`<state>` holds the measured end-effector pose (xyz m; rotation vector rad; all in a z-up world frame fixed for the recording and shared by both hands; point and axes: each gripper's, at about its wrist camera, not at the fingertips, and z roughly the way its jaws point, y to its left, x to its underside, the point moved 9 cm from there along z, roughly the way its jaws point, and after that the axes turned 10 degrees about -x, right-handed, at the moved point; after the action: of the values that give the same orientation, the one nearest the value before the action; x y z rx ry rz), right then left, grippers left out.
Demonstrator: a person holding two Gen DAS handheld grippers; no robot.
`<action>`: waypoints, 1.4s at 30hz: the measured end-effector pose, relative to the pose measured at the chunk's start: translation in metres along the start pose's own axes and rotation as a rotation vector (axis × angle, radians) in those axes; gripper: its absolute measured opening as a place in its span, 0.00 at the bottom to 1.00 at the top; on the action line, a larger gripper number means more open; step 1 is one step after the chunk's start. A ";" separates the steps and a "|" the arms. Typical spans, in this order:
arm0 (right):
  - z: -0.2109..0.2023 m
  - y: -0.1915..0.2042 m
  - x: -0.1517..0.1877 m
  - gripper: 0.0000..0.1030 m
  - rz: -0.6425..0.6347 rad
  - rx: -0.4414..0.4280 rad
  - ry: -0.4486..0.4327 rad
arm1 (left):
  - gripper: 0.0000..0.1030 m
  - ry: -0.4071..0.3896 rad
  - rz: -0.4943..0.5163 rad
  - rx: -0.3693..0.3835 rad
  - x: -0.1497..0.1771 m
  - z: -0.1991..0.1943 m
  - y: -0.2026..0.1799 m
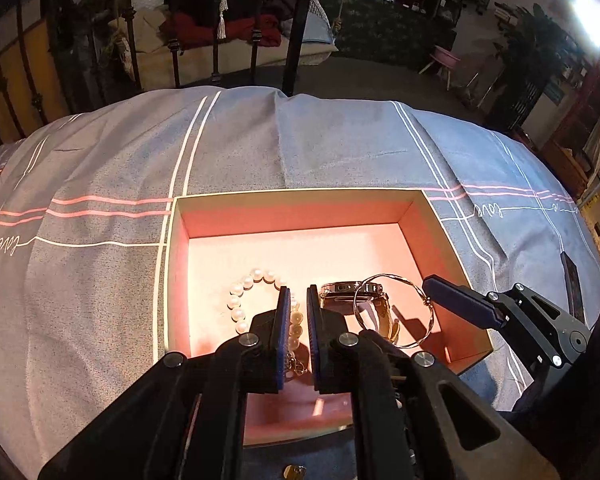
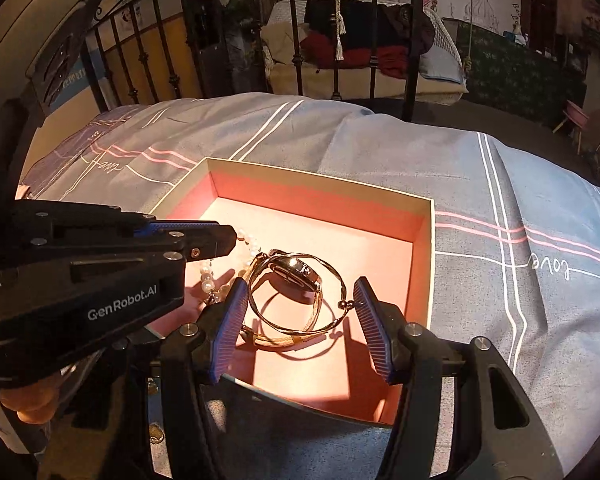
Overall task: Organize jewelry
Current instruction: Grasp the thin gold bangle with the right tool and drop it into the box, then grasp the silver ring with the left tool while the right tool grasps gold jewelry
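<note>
- My left gripper (image 1: 298, 312) hangs over the box's (image 1: 300, 194) near edge, jaws narrow with a slim gap; the pearl bracelet (image 1: 244, 292) lies partly behind them, and I cannot tell whether they pinch its chain.
- My right gripper (image 2: 300, 300) stands wide, straddling the gold bangle (image 2: 296, 300); the bangle's end ball is touching or just beside the right pad.
- All the jewelry sits in the box's near half: pearls toward the left wall, watch (image 1: 356, 300) beside them, bangle leaning over the watch.
- Risk: closing the right jaws could catch the watch band under the bangle and drag both.
- Risk: the thin bangle may twist or spring off the ribbed pads.
- Risk: lifting the left gripper may snag the pearl chain.
- The box rests on a soft bedspread (image 1: 100, 184); pressing down could tip it.
</note>
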<state>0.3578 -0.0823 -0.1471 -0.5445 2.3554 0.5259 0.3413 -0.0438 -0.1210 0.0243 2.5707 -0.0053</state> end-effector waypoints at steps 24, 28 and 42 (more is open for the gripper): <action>-0.088 0.002 0.114 0.78 0.164 -0.034 -0.109 | 0.63 -0.071 0.061 -0.075 0.123 -0.045 0.028; -0.085 0.002 0.117 0.78 0.162 -0.044 -0.098 | 0.49 -0.054 0.040 -0.063 0.123 -0.038 0.029; -0.077 0.009 0.115 0.78 0.139 -0.035 -0.067 | 0.20 -0.102 0.068 -0.048 0.129 -0.040 0.022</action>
<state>0.2341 -0.1412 -0.1688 -0.3747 2.3348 0.6402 0.2118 -0.0194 -0.1568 0.0908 2.4662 0.0790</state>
